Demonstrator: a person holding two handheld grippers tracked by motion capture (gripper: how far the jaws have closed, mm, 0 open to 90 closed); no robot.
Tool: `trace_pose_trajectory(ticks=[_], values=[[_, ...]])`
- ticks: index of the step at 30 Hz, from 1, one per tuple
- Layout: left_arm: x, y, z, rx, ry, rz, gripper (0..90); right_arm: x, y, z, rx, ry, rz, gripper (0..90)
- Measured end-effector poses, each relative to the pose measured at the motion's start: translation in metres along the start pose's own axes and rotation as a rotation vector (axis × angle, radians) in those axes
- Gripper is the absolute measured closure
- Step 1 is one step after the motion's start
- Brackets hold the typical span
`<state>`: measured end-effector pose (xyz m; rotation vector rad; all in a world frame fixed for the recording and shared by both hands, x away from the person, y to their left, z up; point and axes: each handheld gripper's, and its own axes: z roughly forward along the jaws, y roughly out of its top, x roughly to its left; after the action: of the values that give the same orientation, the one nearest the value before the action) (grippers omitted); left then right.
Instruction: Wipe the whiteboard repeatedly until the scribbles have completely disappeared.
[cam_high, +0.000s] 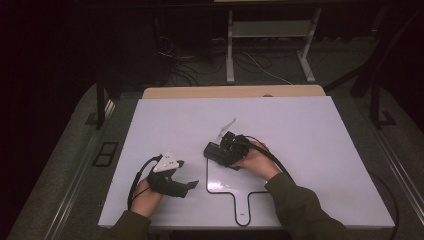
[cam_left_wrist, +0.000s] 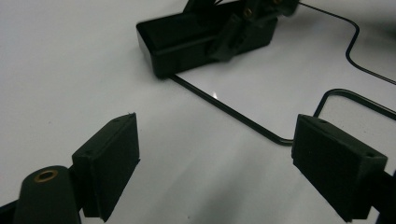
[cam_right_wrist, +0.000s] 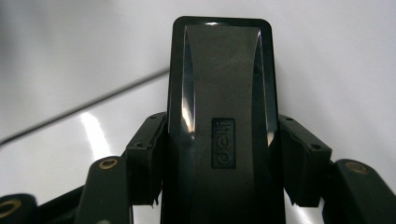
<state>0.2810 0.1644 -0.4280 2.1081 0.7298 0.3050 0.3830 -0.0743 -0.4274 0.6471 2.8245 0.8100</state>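
the right gripper (cam_right_wrist: 219, 186) clamps a glossy black rectangular box (cam_right_wrist: 222, 116) with rounded corners, at the top left corner of the paddle-shaped black outline (cam_high: 239, 195) on the smooth white board (cam_high: 165, 120). the left gripper (cam_left_wrist: 215, 163) rests nearby, matte pads spread wide on nothing

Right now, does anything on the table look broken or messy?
No, nothing stands out. The right gripper holds a whole black box squarely, at the top corner of the paddle-shaped outline. The left gripper waits open on the white table.

Left hand-held gripper (cam_high: 187, 186) sits low at the near left, jaws spread wide with nothing between them. Right hand-held gripper (cam_high: 216, 151) points left, jaws clamped tight, forearm angling in from bottom right.
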Motion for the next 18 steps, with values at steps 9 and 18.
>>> trace_pose_trajectory(ticks=[9,18], values=[[0.001,0.0,-0.001,0.004,-0.001,0.008,14.1,-0.031,-0.002,-0.001,0.007,-0.06,0.082,38.8],[0.0,0.001,0.0,0.001,-0.001,0.005,14.1,-0.013,0.001,0.0,0.017,-0.042,0.035,38.8]])
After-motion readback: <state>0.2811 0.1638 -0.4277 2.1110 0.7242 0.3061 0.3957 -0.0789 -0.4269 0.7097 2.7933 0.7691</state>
